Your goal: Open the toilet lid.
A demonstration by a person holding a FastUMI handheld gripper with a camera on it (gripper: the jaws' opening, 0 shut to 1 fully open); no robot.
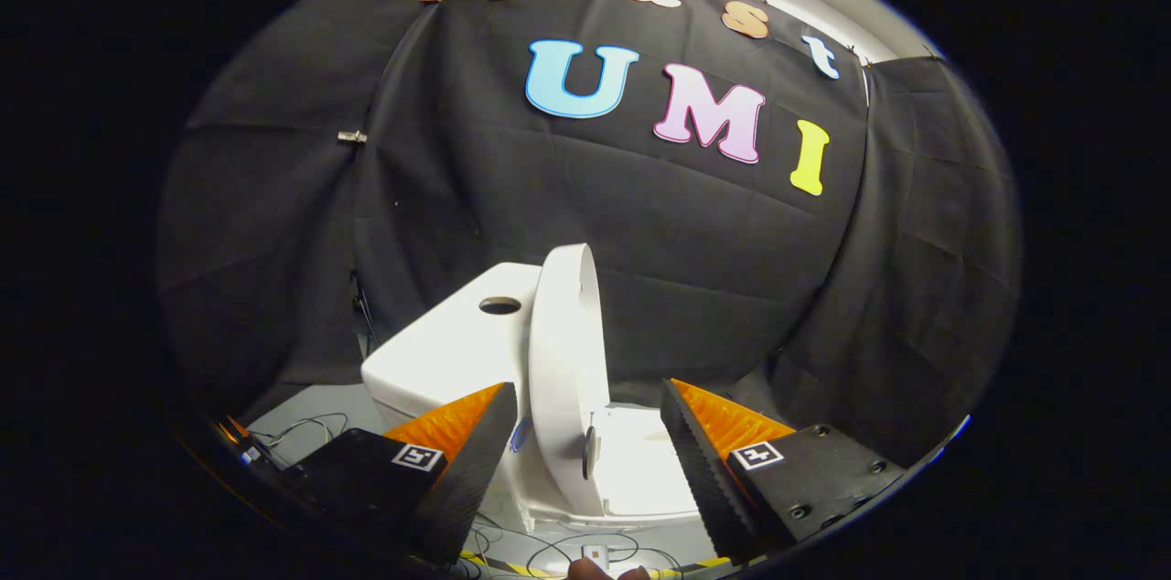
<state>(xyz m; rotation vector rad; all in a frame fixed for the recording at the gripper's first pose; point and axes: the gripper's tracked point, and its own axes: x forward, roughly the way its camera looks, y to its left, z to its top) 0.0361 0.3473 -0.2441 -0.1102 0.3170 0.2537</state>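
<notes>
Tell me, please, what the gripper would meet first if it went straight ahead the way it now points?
Probably the raised white toilet lid, standing upright just ahead between the open gripper fingers, which touch nothing. Depth is hard to judge; the white tank lies behind it.

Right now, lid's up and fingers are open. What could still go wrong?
1. The lid stands about upright beside the tank; whether it leans on it is unclear, so it might drop back.
2. The gripper is open, lid edge between the fingers, untouched; a sideways pull-out could clip it.
</notes>
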